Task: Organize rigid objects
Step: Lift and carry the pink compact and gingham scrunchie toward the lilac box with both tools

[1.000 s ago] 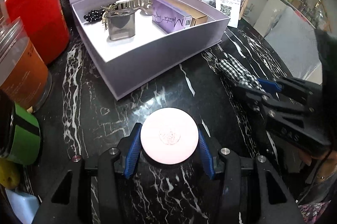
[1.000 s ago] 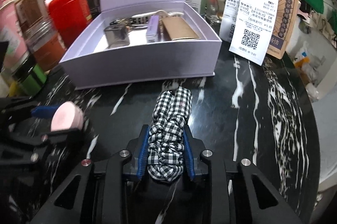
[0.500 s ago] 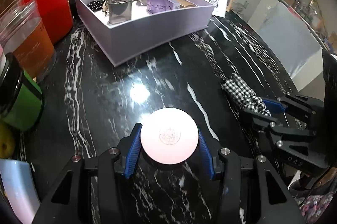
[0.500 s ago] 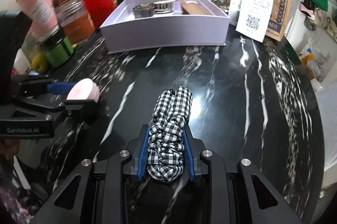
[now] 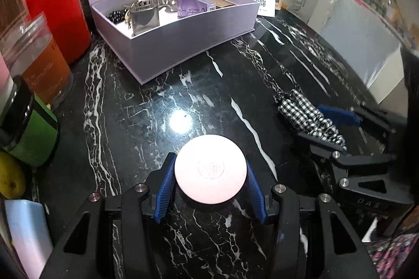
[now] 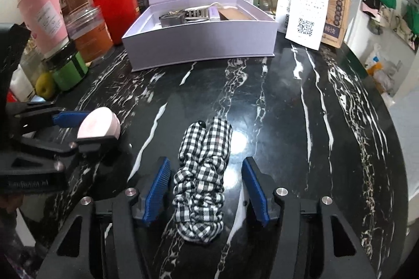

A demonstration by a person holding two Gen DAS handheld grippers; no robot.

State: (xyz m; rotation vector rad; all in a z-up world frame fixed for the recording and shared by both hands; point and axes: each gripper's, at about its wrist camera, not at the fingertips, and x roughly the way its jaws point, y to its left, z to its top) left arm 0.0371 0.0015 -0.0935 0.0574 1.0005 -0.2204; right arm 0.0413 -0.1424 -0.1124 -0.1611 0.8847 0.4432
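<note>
My left gripper (image 5: 210, 179) is shut on a round pink compact (image 5: 210, 169), held low over the black marble table (image 5: 146, 121); the compact also shows in the right wrist view (image 6: 98, 125). My right gripper (image 6: 205, 187) is open, its blue pads apart on either side of a black-and-white checked scrunchie (image 6: 203, 182) that lies on the table. The scrunchie also shows in the left wrist view (image 5: 309, 119). An open lilac box (image 6: 201, 35) stands farther back, holding a metal lighter (image 5: 145, 19), a hair clip, a purple carton (image 5: 192, 6) and a tan box.
Jars and cans crowd the left edge: a red canister (image 6: 116, 6), an orange jar (image 6: 87, 35), a green jar (image 6: 69, 69), pink cups (image 6: 42, 11). A paper bag with a receipt (image 6: 309, 6) stands at the back right. The table edge curves away on the right.
Both grippers have pulled back from the box. My right gripper has opened and let go of the scrunchie, which now rests on the table. The left still holds the compact.
</note>
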